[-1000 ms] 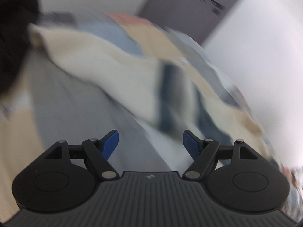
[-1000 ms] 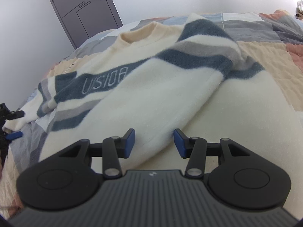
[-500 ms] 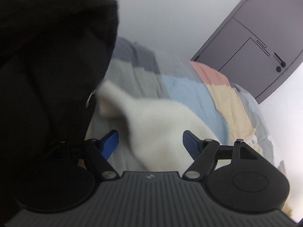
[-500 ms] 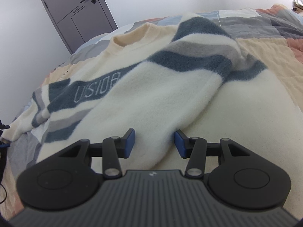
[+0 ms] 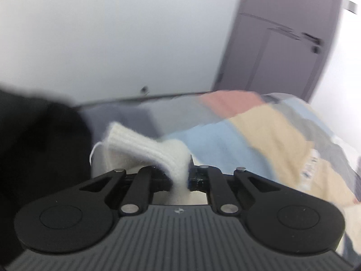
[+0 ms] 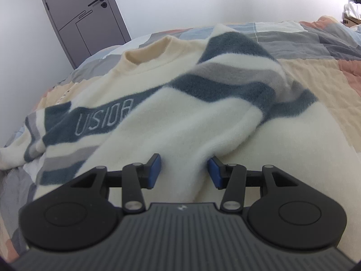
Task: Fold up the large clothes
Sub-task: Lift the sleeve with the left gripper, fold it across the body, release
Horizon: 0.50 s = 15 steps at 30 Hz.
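Observation:
A cream fuzzy sweater (image 6: 144, 83) with navy and grey stripes and pale lettering lies spread on the patchwork quilt (image 6: 315, 72). One sleeve (image 6: 225, 122) is folded across its body and runs down between the blue pads of my right gripper (image 6: 183, 171); the fabric fills the gap and touches both pads. In the left wrist view, the jaws of my left gripper (image 5: 180, 177) are closing onto the sweater's ribbed cream cuff (image 5: 144, 144), which is pinched between the fingers and sticks up to the left.
A grey door (image 6: 83, 18) stands in the white wall behind the bed; it also shows as the door (image 5: 282, 40) at the upper right. Black clothing (image 5: 33, 146) fills the left side. A pile of things (image 6: 352, 6) sits at the far right of the bed.
My left gripper swung across the bed to the cuff and went from open to shut on it. The right gripper shifted slightly, with the sleeve still between its pads.

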Available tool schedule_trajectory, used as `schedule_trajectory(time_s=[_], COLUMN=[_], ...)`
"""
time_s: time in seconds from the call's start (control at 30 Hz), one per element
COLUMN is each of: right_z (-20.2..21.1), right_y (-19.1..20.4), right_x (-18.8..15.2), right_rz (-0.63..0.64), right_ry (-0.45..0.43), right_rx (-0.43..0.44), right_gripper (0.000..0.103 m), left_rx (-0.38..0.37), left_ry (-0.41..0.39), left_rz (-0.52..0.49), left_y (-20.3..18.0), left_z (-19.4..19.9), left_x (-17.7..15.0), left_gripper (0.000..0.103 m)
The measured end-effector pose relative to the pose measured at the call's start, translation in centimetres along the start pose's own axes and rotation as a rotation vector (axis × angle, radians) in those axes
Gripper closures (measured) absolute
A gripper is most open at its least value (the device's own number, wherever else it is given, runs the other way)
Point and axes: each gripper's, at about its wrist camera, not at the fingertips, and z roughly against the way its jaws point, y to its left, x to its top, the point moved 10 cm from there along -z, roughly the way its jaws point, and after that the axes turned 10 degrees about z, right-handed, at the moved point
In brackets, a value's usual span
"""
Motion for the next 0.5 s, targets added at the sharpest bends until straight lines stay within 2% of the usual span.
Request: schedule_trajectory(time_s=[0.1, 0.27, 0.43, 0.5], right_z=[0.3, 1.3, 3.6, 4.7], right_y=[-0.2, -0.7, -1.5, -2.0], right_x=[0.1, 0.6, 1.3, 1.6], right_rz=[-0.007, -0.024, -0.054, -0.075], right_ry=[-0.008, -0.033, -0.089, -0.111], right_rx=[-0.001, 0.009, 0.02, 0.029], right_gripper=[0.053, 0.053, 0.053, 0.054], left_rx=[-0.091, -0.255, -0.421, -0.52], left_ry=[-0.053, -0.127, -0.209, -0.204], left_rz=[-0.115, -0.306, -0.432, -0.432], left_y=[-4.8, -14.7, -23.3, -26.1], left_z=[3.8, 12.5, 22.4, 26.3], left_x=[1.5, 2.7, 0.9, -0.7], left_gripper=[0.093, 0.093, 0.093, 0.093])
